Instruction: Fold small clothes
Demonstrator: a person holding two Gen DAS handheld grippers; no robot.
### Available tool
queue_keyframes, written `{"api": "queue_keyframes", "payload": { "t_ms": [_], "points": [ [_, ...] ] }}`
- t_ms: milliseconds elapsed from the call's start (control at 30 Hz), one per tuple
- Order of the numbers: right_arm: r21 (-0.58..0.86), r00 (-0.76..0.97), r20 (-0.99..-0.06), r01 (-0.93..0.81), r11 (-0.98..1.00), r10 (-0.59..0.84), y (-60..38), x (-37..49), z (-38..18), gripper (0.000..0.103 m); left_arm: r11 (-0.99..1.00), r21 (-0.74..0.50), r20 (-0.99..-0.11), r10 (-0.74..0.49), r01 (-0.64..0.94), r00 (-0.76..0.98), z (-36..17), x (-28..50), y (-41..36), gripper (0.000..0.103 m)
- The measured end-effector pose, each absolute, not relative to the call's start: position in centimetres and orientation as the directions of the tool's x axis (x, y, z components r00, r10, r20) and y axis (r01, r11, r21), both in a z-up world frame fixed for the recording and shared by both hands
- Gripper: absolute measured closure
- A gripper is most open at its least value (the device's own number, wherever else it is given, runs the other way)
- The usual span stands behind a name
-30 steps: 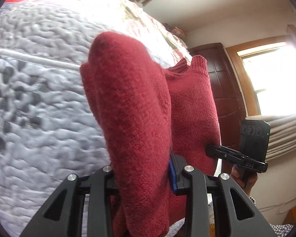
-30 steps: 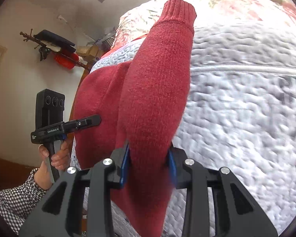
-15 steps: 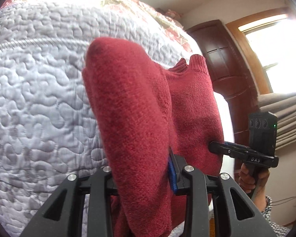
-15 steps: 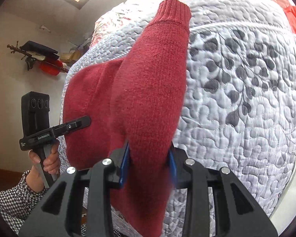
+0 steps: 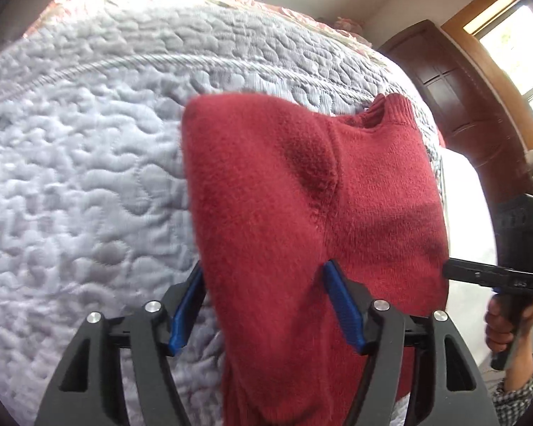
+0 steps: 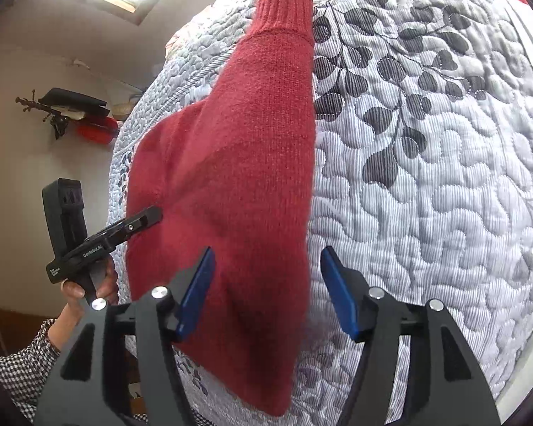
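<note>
Left wrist view: my left gripper [image 5: 263, 305] has its jaws spread wide, blue pads clear on both sides, w/ the dark red knitted sweater [image 5: 302, 213] draped between them. Fabric brushes the pads or runs just past them; can't tell which, but nothing is pinched. Sweater lies on the pale grey quilted bedspread [image 5: 89, 159], ribbed neck opening at the far end, one fold bulging up toward the lens. Far right of this view, my right gripper [image 5: 455, 271] pokes its black fingertips at the sweater's right edge, my hand [image 5: 501, 323] round the handle and a checked sleeve [image 5: 522, 387] below it. Dark wooden door [image 5: 455, 88] stands behind.

Right wrist view: right gripper [image 6: 266, 294] is also wide open, left pad against or just over the red knit, right pad well clear above bare quilt. Not gripping anything. Sleeve of the sweater runs away from the lens, ribbed cuff [image 6: 284, 10] at the far end, resting on the bedspread [image 6: 444, 177] beside a dark grey leaf print [image 6: 391, 88]. Left gripper [image 6: 149, 218] shows at the sweater's left edge; from here I can't tell how far its tips are parted. My other hand [image 6: 89, 284] holds its handle.
</note>
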State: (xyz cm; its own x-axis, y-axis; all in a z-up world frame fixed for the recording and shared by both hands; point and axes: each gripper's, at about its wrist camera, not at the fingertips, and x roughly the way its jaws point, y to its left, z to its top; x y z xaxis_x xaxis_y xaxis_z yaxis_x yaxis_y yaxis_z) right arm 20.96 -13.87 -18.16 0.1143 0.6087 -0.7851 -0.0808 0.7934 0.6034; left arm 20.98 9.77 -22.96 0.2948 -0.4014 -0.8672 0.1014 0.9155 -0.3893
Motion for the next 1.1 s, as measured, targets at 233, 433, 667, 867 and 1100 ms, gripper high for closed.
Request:
{"api": "queue_keyframes", "payload": {
  "t_ms": [233,433,667,867,1100],
  "points": [
    [0.609,0.073,-0.788,-0.06,0.791,0.612,-15.2,12.9,-19.3,0.04,0.94,-0.326,-0.885,-0.342,0.106,0.316,-22.0,11.9,12.2,0.031],
    [0.635,0.016,-0.772,-0.005,0.773,0.635,-13.7,10.0,-21.9,0.071,0.967,-0.24,-0.911,-0.256,0.091,0.323,-23.0,9.0,11.6,0.035],
    [0.631,0.074,-0.77,-0.056,0.774,0.634,-14.0,9.1,-18.2,0.083,0.973,-0.212,-0.92,-0.229,0.087,0.318,-22.7,8.9,11.6,0.041],
    [0.54,0.03,-0.841,-0.039,0.841,0.541,-12.6,10.1,-20.4,0.083,0.974,-0.217,-0.928,-0.228,0.072,0.294,-24.9,8.8,12.0,0.037],
    [0.507,0.046,-0.86,-0.02,0.862,0.507,-12.0,10.2,-21.5,0.078,0.977,-0.207,-0.933,-0.212,0.049,0.292,-25.3,8.5,12.0,0.031]
  ]
}}
